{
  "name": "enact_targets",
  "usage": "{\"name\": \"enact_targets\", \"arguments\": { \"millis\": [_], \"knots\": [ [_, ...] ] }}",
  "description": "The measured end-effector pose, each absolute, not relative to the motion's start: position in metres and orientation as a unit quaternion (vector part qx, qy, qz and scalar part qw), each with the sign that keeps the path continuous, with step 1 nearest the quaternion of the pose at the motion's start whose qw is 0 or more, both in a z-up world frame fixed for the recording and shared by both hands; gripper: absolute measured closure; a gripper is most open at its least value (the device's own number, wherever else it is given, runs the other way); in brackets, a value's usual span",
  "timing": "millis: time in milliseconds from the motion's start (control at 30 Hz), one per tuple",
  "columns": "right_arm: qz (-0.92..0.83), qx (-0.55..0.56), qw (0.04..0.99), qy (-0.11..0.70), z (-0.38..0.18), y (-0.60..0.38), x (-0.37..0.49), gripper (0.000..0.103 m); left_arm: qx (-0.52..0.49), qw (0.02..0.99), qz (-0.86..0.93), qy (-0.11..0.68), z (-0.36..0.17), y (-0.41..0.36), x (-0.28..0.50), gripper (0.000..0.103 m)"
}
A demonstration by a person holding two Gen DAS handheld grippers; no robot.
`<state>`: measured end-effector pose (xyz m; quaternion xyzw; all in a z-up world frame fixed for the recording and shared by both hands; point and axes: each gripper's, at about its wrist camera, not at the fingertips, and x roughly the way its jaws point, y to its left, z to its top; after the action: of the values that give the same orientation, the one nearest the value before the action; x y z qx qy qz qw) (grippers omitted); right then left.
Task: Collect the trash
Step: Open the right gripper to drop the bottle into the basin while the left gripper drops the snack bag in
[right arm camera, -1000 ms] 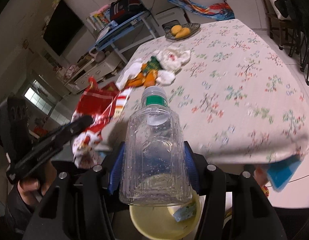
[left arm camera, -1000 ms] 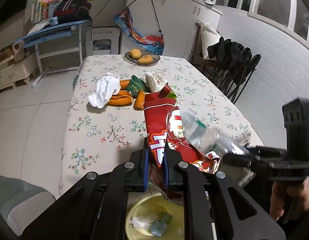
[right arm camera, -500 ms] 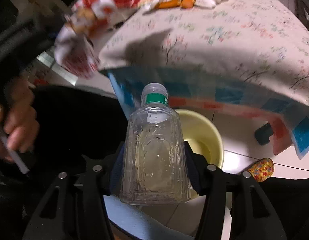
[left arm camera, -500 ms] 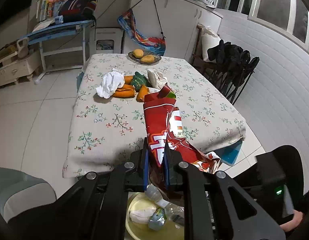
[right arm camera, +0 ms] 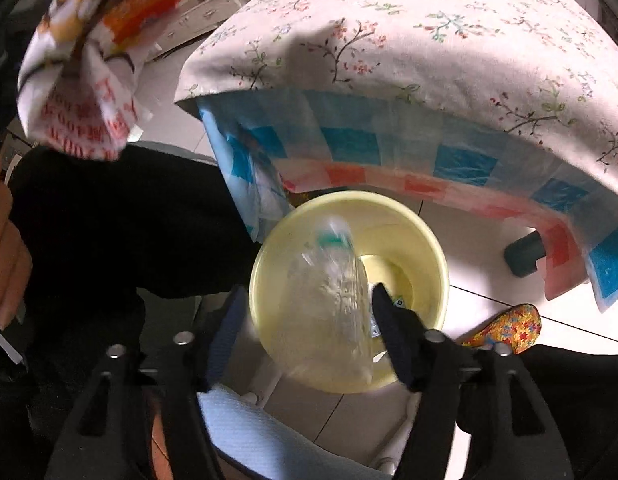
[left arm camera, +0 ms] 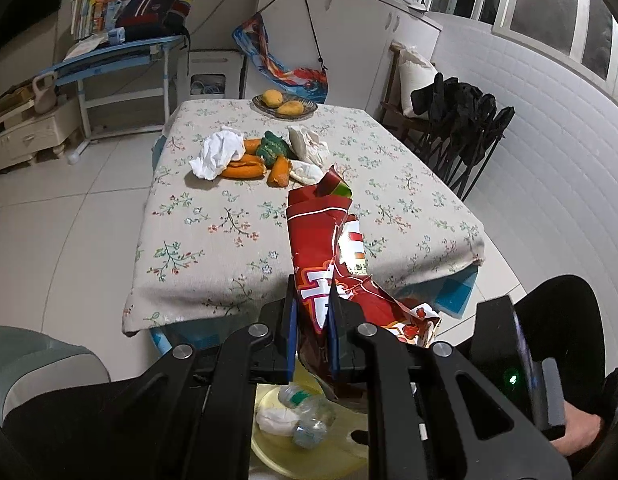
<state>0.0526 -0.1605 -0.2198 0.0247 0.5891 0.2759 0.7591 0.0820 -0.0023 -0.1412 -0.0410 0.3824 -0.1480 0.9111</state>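
Note:
My left gripper [left arm camera: 312, 322] is shut on a crumpled red snack bag [left arm camera: 325, 248], held above a yellow bin [left arm camera: 277, 446] on the floor. The bin holds a clear plastic bottle [left arm camera: 309, 408] and white tissue [left arm camera: 275, 420]. In the right wrist view my right gripper [right arm camera: 305, 320] is open over the yellow bin [right arm camera: 429, 248]. The clear bottle with a green label [right arm camera: 333, 292] is blurred between the spread fingers, over the bin. The snack bag [right arm camera: 81, 68] shows at upper left.
A floral-cloth table [left arm camera: 213, 240] holds orange peels [left arm camera: 245, 168], white tissues [left arm camera: 217, 152], a green wrapper [left arm camera: 271, 148] and a fruit plate [left arm camera: 285, 106]. Folding chairs [left arm camera: 461, 136] stand at right. A slipper [right arm camera: 505, 328] lies by the bin.
My right gripper swung down from table height to over the bin, opened and let go of the bottle. My left gripper kept hold of the snack bag and drew back from the table.

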Motion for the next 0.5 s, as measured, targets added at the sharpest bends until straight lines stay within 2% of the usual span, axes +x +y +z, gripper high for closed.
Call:
{"name": "enact_targets", "arguments": {
  "millis": [200,500],
  "knots": [
    [0.257,0.062,0.787,0.558,-0.200,-0.177,0.052,0.034,-0.028,0.906,-0.148,0.397,-0.147,-0.007,0.079,0.091],
    [0.202,0.127,0.857,0.457,-0.161,-0.220,0.055,0.027,0.016,0.882,-0.162,0.443,-0.165,-0.024,0.073,0.091]
  ]
}}
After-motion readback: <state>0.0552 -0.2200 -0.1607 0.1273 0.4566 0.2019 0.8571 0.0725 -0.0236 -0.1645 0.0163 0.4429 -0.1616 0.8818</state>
